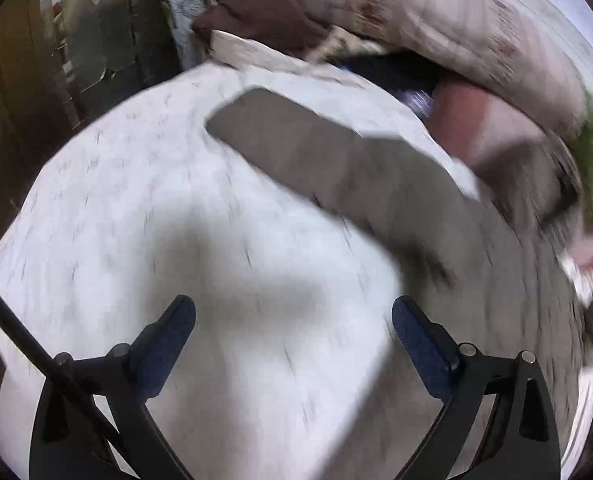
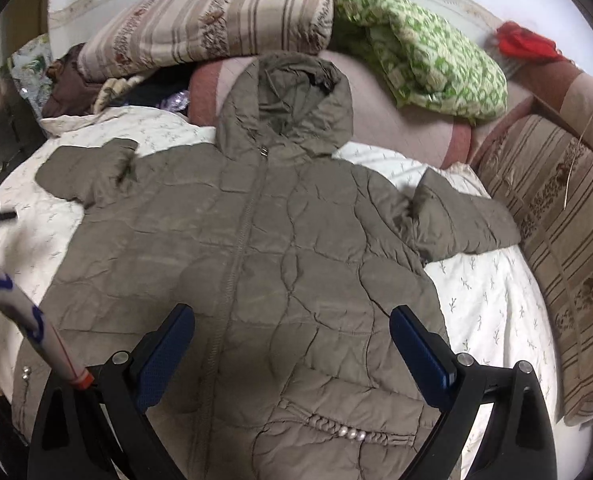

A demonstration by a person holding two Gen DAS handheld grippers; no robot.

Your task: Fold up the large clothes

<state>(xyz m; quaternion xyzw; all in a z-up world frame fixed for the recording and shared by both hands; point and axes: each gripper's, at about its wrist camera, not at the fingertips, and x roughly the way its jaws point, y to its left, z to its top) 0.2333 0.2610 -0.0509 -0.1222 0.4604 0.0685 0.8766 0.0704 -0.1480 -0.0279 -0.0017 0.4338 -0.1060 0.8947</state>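
Garment: one olive-grey quilted hooded jacket is being shown laid flat, front up and zipped, on a white bedsheet with a small sprig print; its hood is being propped against a pink cushion.
Sleeves: two are being counted, one spread to each side; one blurred sleeve is being seen from the left wrist.
Left gripper: its jaws are being held wide apart above bare sheet, nothing between them.
Right gripper: its jaws are being held wide apart over the jacket's lower front, gripping nothing.
Bedding: two striped beige quilts and one green-patterned cloth are being seen piled around the head of the bed.
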